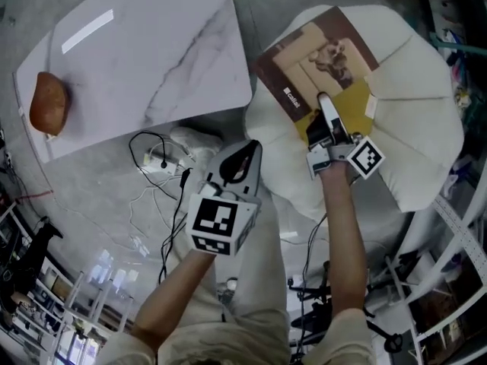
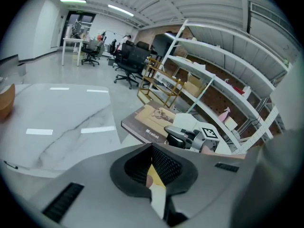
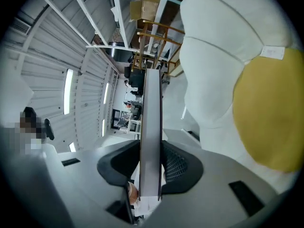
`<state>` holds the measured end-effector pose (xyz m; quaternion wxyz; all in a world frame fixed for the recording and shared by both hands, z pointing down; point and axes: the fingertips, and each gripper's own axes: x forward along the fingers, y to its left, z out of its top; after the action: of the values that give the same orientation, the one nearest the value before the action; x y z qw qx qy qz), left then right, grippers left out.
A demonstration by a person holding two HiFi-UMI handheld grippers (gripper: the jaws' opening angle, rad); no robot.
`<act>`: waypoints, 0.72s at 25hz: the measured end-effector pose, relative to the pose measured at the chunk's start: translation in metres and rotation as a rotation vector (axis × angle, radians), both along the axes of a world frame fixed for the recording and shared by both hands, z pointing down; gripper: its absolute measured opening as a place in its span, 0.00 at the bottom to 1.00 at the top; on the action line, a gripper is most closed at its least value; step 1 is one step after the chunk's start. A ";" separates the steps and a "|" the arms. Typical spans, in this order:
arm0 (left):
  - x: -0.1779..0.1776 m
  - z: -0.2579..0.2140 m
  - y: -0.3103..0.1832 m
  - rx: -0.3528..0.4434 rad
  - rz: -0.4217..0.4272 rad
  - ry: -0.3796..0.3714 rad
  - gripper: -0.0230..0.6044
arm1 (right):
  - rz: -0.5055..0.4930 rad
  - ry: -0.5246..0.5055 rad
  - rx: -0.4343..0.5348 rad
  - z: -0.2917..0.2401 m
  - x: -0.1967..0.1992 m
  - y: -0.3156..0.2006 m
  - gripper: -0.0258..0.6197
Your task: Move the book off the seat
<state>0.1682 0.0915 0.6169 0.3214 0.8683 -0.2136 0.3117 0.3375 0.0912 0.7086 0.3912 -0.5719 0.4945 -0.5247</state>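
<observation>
A brown hardcover book [image 1: 316,59] hangs tilted above the white cushioned seat [image 1: 415,90]. My right gripper [image 1: 325,112] is shut on its near edge, just over a yellow cushion [image 1: 356,103]. The right gripper view shows the book [image 3: 151,118] edge-on, clamped between the pads, with the seat [image 3: 213,65] and yellow cushion [image 3: 270,113] to the right. My left gripper [image 1: 247,152] hovers lower, left of the seat, shut and empty. From the left gripper [image 2: 152,164] view, the book [image 2: 149,122] and the right gripper [image 2: 183,137] lie straight ahead.
A white marble table [image 1: 144,59] stands at the left with a brown rounded object [image 1: 49,103] on its far left end. Cables and a power strip [image 1: 161,160] lie on the floor between table and seat. Metal shelving [image 2: 228,70] runs behind the seat.
</observation>
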 end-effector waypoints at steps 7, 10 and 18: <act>-0.040 -0.009 -0.037 0.015 -0.115 0.004 0.05 | -0.126 -0.004 0.028 -0.019 -0.049 -0.057 0.26; -0.060 -0.008 -0.056 0.024 -0.174 0.008 0.05 | -0.178 0.002 0.046 -0.025 -0.070 -0.082 0.26; -0.111 -0.012 -0.084 0.031 -0.301 0.012 0.05 | -0.298 -0.011 0.060 -0.029 -0.131 -0.138 0.26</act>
<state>0.0576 0.0070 0.6052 0.3525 0.8331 -0.3442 0.2514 0.2067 -0.0463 0.6795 0.3287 -0.4774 0.5872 -0.5650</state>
